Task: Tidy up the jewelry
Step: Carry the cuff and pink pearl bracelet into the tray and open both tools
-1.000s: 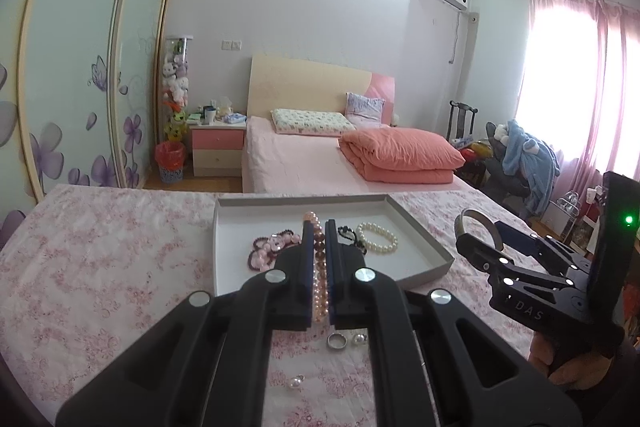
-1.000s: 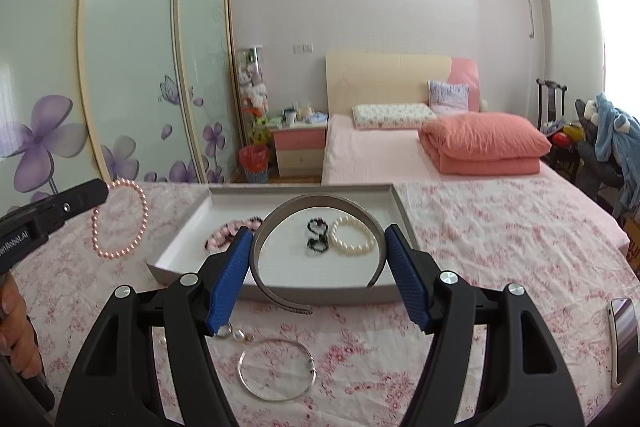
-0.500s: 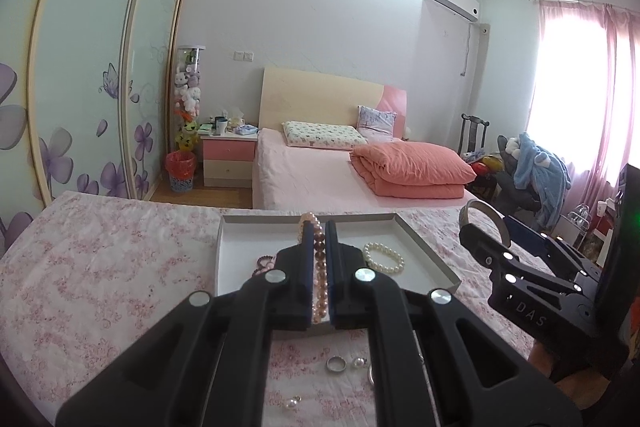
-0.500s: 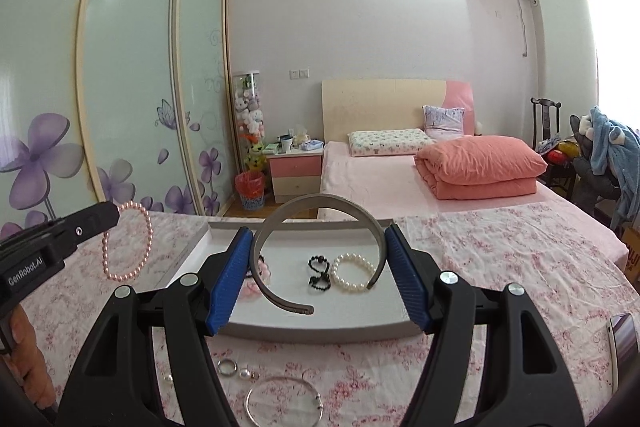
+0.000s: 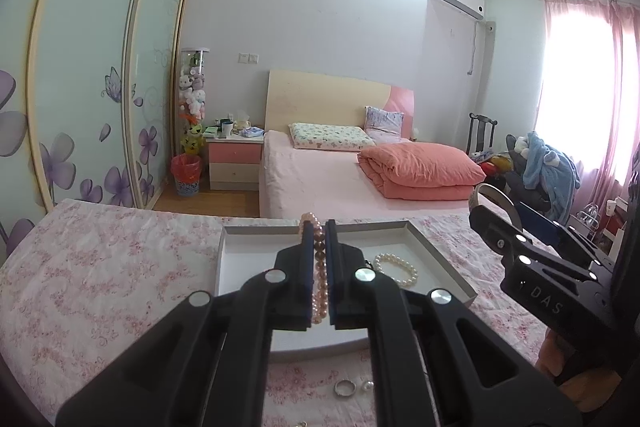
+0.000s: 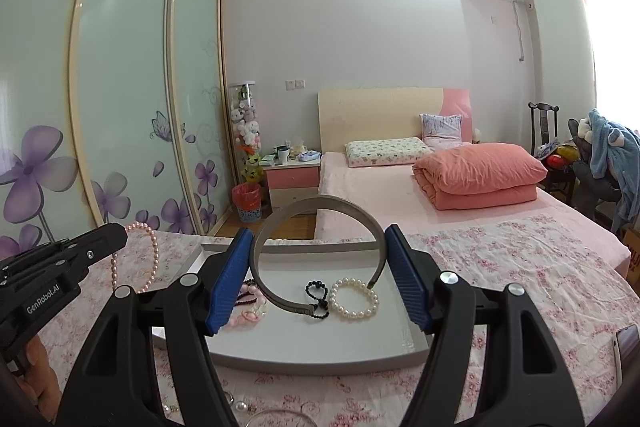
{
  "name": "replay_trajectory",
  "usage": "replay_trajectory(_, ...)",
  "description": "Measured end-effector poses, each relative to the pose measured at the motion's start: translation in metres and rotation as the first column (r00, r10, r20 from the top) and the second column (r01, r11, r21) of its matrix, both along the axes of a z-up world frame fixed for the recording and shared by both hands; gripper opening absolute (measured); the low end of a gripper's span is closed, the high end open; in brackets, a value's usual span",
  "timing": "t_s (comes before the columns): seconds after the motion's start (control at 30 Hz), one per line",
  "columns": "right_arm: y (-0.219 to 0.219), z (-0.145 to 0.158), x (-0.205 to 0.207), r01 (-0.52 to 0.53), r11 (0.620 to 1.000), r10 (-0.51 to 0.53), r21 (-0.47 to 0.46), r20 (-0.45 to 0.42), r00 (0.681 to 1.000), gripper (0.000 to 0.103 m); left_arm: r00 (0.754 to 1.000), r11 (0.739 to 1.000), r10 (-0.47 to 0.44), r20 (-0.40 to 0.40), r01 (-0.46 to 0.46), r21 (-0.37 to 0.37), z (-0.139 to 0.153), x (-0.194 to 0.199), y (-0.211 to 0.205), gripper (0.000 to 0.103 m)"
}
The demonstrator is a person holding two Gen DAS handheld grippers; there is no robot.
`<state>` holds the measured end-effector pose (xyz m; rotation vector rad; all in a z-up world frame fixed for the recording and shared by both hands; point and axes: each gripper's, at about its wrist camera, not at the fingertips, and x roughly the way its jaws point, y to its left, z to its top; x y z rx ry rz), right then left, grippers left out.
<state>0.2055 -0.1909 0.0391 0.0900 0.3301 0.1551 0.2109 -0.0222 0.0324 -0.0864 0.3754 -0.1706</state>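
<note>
Our left claw [image 5: 319, 259] is clenched on a pink bracelet [image 5: 320, 291] at frame centre, and our right claw [image 6: 320, 279] grasps a grey headband [image 6: 320, 205] across its width; both hang over the tray [image 6: 320, 357]. A white bracelet [image 6: 354, 299], black piece [image 6: 318, 297] and pink items [image 6: 248, 307] already lie inside. A ring [image 5: 345, 388] at lower centre waits on the cloth, so we judge it about half done.
</note>
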Motion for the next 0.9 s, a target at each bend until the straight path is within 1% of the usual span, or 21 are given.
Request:
replay_trajectory(0.3,0.010,-0.017,0.036,-0.002,1.000,0.002,-0.011,-0.064,0.998,0.067,0.999,1.000,0.001,-0.035,-0.001,0.006,-0.014,0.036,-0.001,0.006)
replay_trajectory(0.7,0.025,-0.054,0.091,-0.014,0.999,0.007,-0.034,-0.189,0.982,0.067,0.991,1.000,0.003,-0.132,-0.001,0.017,-0.051,0.093,-0.002,0.006)
replay_trajectory(0.83,0.030,-0.065,0.104,-0.029,0.999,0.020,-0.032,-0.242,0.970,0.068,0.985,1.000,0.008,-0.171,-0.007,0.007,-0.060,0.109,-0.001,0.007)
replay_trajectory(0.9,0.030,-0.066,0.104,-0.031,0.999,0.025,-0.022,-0.247,0.969,0.069,0.982,1.000,0.009,-0.188,-0.010,-0.008,-0.064,0.114,0.003,0.008)
